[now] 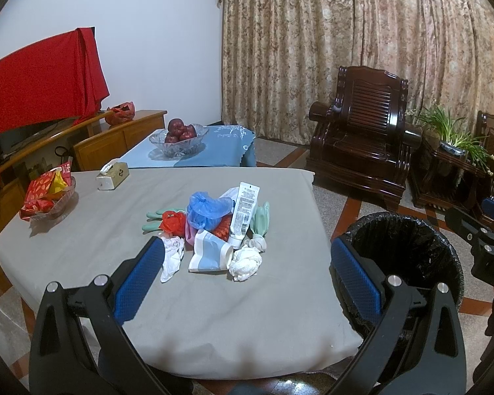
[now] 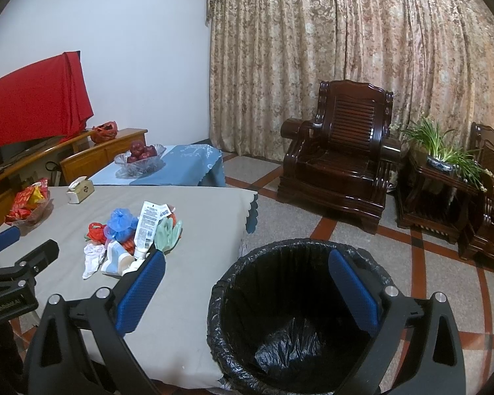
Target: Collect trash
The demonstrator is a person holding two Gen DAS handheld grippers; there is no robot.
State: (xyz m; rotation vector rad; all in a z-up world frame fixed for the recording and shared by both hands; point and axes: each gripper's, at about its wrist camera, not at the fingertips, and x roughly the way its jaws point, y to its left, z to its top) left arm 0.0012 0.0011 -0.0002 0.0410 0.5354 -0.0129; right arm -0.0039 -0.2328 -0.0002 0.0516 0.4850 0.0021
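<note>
A pile of trash (image 1: pixel 214 230) lies on the grey-covered table (image 1: pixel 115 256): a white tube (image 1: pixel 243 212), a blue plastic bag (image 1: pixel 205 209), a crumpled white tissue (image 1: pixel 245 261), a red bag and green gloves. My left gripper (image 1: pixel 247 270) is open and empty, just in front of the pile. A bin with a black liner (image 2: pixel 296 316) stands on the floor at the table's right. My right gripper (image 2: pixel 247 283) is open and empty above the bin's near rim. The pile also shows in the right wrist view (image 2: pixel 131 240).
A tissue box (image 1: pixel 112 175) and a dish of red snack packets (image 1: pixel 47 194) sit on the table's far left. A glass bowl of apples (image 1: pixel 178 138) stands on a blue-covered table behind. A dark wooden armchair (image 2: pixel 339 158) and a plant stand (image 2: pixel 438 171) are to the right.
</note>
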